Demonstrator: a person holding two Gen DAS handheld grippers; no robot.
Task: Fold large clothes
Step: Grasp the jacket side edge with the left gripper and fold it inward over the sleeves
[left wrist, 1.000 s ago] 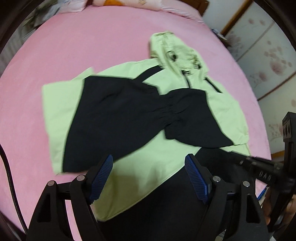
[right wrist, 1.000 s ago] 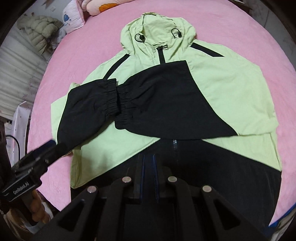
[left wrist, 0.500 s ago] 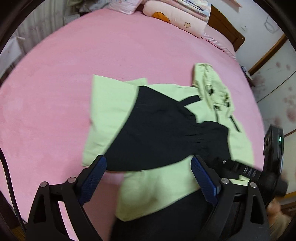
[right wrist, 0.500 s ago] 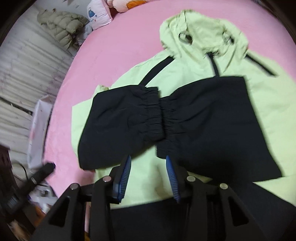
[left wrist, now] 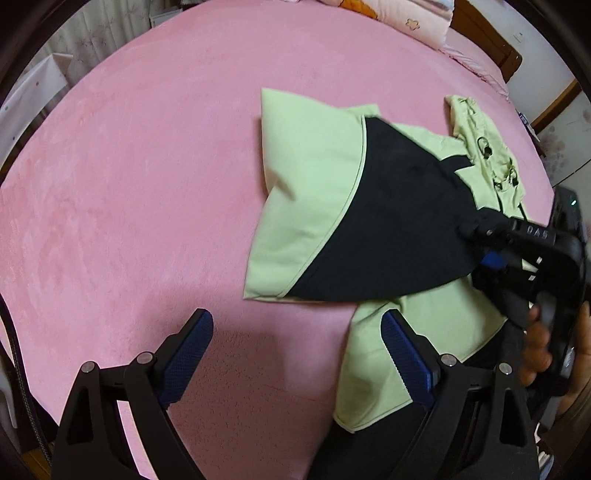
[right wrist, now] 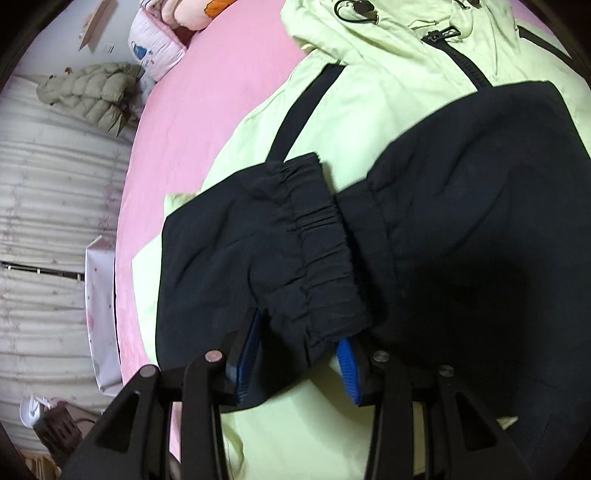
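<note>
A light-green and black hooded jacket point(left wrist: 306, 192) point(right wrist: 369, 110) lies flat on the pink bed point(left wrist: 147, 184), both black sleeves folded across its chest. My left gripper point(left wrist: 297, 321) hangs open and empty over bare sheet, its right finger just over the jacket's lower left corner. My right gripper point(right wrist: 299, 328) points down at the left sleeve's gathered cuff point(right wrist: 321, 251). Its jaws are closing, and the cuff's lower corner bulges between the blue pads and hides the tips. The left wrist view shows this right gripper point(left wrist: 480, 247) at that cuff, held by a hand point(left wrist: 539, 343).
Pillows point(left wrist: 406, 18) point(right wrist: 159, 51) and a wooden headboard point(left wrist: 498, 55) lie beyond the hood point(left wrist: 480, 140). An olive puffer coat point(right wrist: 88, 92) hangs by the pale curtain point(right wrist: 44, 221). A white box point(right wrist: 99, 314) stands beside the bed's left edge.
My left gripper slid left off the jacket to the bare sheet and opened wider. My right gripper, shut a second ago, opened and sank onto the sleeve cuffs, now straddling the left cuff.
</note>
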